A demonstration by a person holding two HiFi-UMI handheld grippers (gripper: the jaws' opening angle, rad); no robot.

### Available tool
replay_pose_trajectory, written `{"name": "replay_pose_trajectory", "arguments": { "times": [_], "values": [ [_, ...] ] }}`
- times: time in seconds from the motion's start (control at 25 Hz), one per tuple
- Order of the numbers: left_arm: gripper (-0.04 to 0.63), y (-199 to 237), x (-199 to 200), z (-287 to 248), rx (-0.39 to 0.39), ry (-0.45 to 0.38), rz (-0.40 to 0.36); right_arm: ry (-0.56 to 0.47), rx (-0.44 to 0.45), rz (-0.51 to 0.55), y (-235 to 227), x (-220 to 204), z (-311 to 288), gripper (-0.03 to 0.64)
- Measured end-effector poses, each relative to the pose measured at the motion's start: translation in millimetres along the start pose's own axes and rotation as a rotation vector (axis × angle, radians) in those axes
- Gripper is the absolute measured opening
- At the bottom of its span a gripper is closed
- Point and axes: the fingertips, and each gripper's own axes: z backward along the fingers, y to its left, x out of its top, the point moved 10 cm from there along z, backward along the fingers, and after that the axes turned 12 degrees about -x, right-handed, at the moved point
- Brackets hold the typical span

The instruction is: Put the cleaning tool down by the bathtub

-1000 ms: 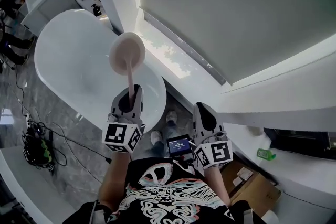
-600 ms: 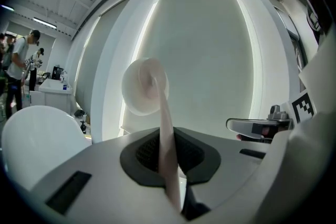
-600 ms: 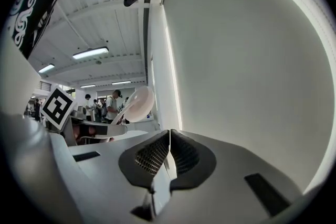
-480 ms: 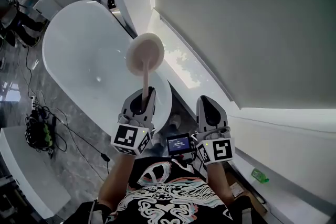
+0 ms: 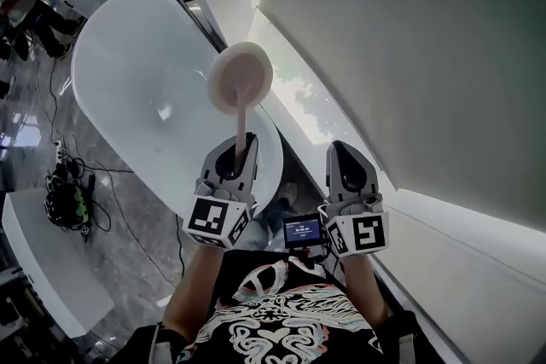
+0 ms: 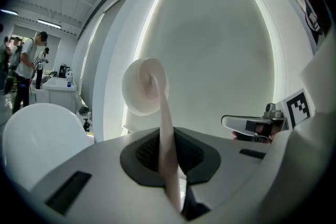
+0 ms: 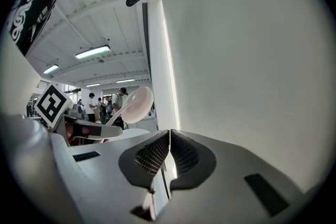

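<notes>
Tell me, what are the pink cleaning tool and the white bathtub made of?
Cleaning tool: probably plastic, pale pink and matte; handle and round head look smoothly moulded, without shine. Bathtub: perhaps acrylic or enamel, glossy white; its smooth curved inside catches small bright glints.

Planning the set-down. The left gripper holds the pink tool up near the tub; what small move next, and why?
Probably lower the left gripper toward the floor beside the bathtub: its jaws grip the cleaning tool by its handle, round head up in the air.
</notes>
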Motion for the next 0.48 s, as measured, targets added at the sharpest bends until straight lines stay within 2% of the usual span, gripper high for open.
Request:
{"name": "replay_pose_trajectory", "arguments": {
  "times": [0.48],
  "values": [
    [0.034,42,5,-18,-0.008,-0.004,0.013,0.014,-0.071,0.021,9,-15,-29,0.026]
  ]
}}
